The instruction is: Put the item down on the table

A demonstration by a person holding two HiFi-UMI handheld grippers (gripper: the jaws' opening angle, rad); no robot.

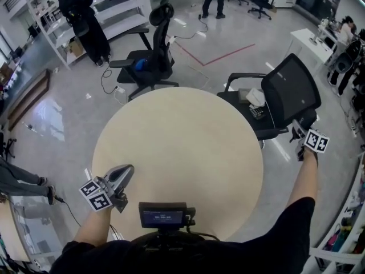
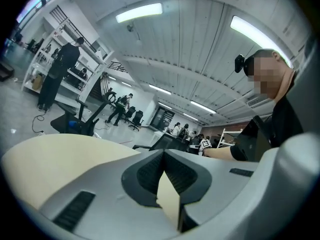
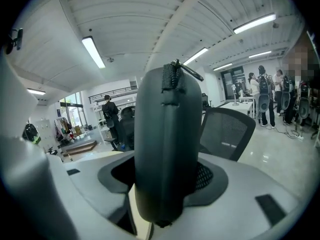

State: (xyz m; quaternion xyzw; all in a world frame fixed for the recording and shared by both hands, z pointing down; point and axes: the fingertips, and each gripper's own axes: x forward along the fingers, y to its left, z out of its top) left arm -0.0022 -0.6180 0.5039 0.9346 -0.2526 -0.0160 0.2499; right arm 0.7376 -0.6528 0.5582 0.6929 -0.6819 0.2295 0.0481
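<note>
Between the jaws of the right gripper I'm seeing a dark zippered case, clamped across its narrow sides near its lower end. It is standing upright with the zip seam and pull tab facing the camera. The left gripper is pinching its tips together with nothing in them.

Handling, my guess:
- The case is looking semi-rigid and light, a moulded shell with a little give.
- The smooth rounded sides could be slipping if the squeeze loosens.
- The flat faces are the better hold, well away from the zip ridge.
- It's tall and narrow, so it is likely tipping if set on end; laying it flat seems safer.

Room: in the head view the right gripper is hanging off the right side of the round table, beside the back of a mesh office chair. The case is therefore well apart from the tabletop and needs to cross the right rim. I'm seeing broad bare tabletop in the middle, and the left gripper is sitting at the near-left rim, out of the way.
</note>
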